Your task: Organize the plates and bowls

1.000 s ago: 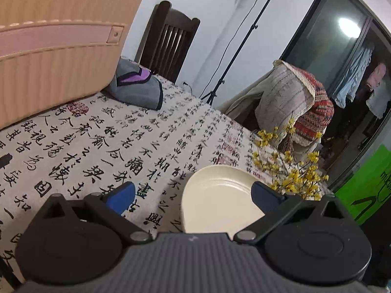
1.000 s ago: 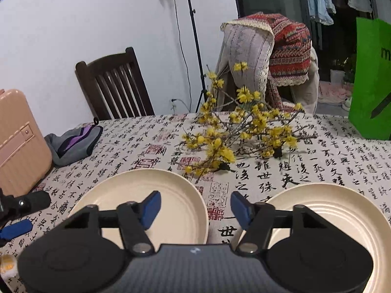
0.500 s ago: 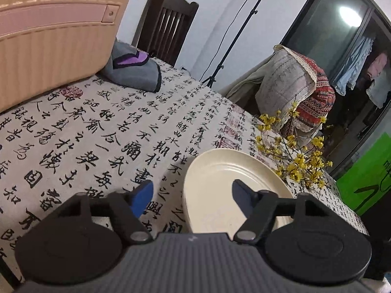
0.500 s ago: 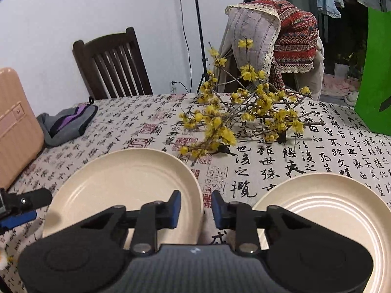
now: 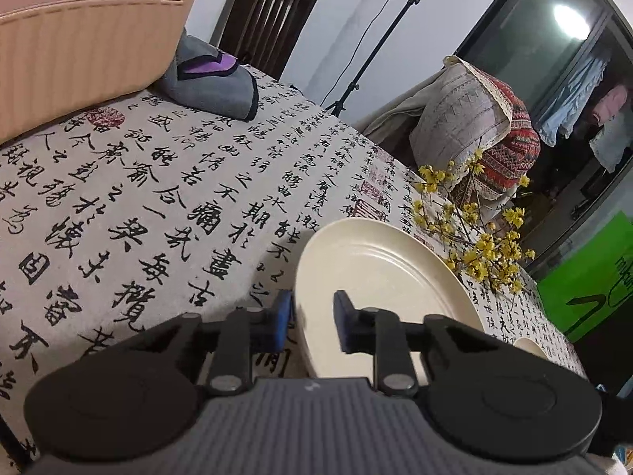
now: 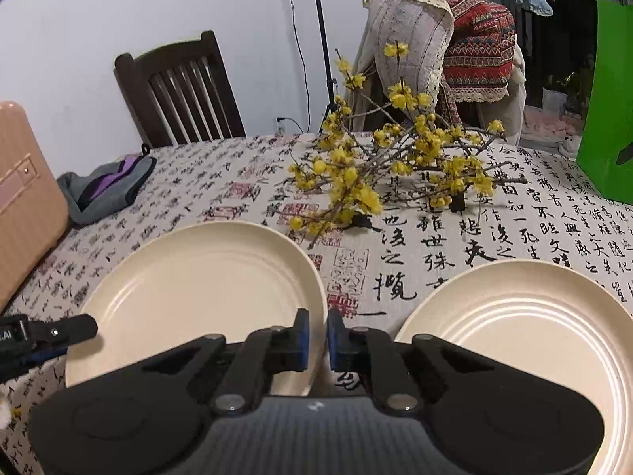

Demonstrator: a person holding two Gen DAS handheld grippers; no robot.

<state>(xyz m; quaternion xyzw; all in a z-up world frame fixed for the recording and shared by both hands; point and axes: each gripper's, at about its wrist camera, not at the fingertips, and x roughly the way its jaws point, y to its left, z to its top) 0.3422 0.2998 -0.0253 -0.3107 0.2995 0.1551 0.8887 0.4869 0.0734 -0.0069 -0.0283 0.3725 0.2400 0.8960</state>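
Note:
Two cream plates lie on the calligraphy tablecloth. The left plate (image 6: 205, 289) also shows in the left wrist view (image 5: 379, 277). My left gripper (image 5: 310, 322) is shut on that plate's near left rim, one blue pad outside it and one over it. My right gripper (image 6: 317, 338) is shut on the same plate's near right rim. The left gripper's fingers (image 6: 59, 332) show at the left edge of the right wrist view. The second plate (image 6: 526, 336) lies to the right, untouched.
Yellow flowering branches (image 6: 379, 174) lie behind the plates. A tan suitcase (image 5: 79, 31) and a grey-purple pouch (image 5: 213, 79) stand at the far left. A wooden chair (image 6: 178, 91), a draped chair (image 6: 447, 43) and a green bag (image 6: 609, 99) stand around the table.
Both grippers went from wide open to closed on the left plate's rim. The left gripper moved forward and right toward the plate.

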